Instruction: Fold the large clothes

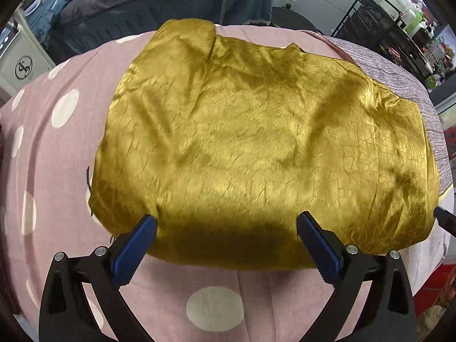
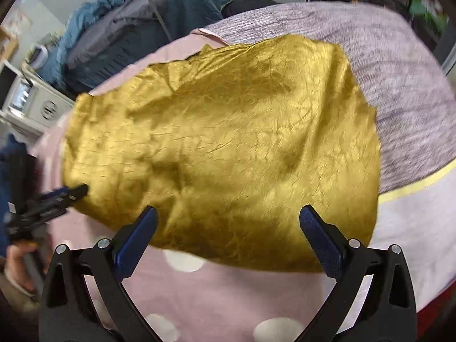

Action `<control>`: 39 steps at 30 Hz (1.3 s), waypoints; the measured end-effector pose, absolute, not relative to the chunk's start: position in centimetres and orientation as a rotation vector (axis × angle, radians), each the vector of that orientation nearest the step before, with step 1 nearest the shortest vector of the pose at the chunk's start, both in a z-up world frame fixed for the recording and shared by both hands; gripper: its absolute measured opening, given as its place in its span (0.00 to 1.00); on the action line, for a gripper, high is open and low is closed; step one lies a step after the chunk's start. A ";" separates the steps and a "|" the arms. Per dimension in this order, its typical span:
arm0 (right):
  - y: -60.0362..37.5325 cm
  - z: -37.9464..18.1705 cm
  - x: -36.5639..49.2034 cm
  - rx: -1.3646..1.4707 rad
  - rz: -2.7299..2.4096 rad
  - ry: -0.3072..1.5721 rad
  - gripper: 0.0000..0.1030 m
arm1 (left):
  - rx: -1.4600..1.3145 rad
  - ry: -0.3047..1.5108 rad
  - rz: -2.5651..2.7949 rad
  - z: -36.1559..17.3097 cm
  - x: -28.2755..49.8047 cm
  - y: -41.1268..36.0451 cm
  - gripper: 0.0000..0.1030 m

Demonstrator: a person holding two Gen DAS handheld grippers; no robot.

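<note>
The left tongs [image 1: 227, 222] stand wide apart, released, with nothing between the blue pads [image 1: 134, 252]. Under them lies the pink spotted sheet [image 1: 57, 156], and the near hem of the gold cloth [image 1: 256, 131] runs just past and between the tips. The cloth lies folded into a broad, crinkled block on the sheet, spreading ahead of the left tongs and off to their right. At the far right of this view a dark tip of the right tongs [image 1: 446, 221] shows beside the cloth's edge.

The right tongs [image 2: 228, 218] are likewise spread open and hold nothing, their pads [image 2: 322, 245] over the sheet [image 2: 199, 299] with the cloth [image 2: 222, 148] just ahead. To their left the left tongs [image 2: 54, 196] reach in at the cloth's left corner; that part is blurred, so whether they touch it is hard to say. A hand [image 2: 17, 262] grips their handle.

Beyond the cloth, right of both tongs, a grey knit blanket [image 2: 399, 85] covers the bed. Farther off sit a heap of blue and grey bedding [image 1: 128, 2], a white cabinet [image 1: 20, 57] to the left, and a black rack [image 1: 399, 28] to the right.
</note>
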State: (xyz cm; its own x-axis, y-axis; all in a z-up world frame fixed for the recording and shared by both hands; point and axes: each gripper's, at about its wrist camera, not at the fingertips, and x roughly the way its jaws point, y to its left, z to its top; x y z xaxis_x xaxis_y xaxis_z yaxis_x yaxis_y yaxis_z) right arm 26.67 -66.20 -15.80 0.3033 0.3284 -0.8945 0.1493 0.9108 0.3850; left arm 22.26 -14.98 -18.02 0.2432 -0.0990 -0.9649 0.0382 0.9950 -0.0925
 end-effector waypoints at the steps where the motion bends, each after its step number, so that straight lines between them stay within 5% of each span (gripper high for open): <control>1: -66.7 -16.2 26.2 0.535 0.189 1.286 0.95 | -0.064 1.331 -0.087 -18.1 22.0 -14.6 0.94; 10: -69.2 -19.9 21.0 0.931 0.217 1.317 0.95 | -0.125 1.350 -0.062 -18.4 21.2 -13.3 0.94; 24: -79.4 -18.5 22.6 0.858 -0.037 1.197 0.95 | -0.186 1.298 -0.068 -16.7 23.0 -12.3 0.94; 39: -81.9 -23.9 26.2 0.834 -0.044 1.262 0.95 | -0.178 1.356 -0.015 -18.1 20.7 -11.1 0.94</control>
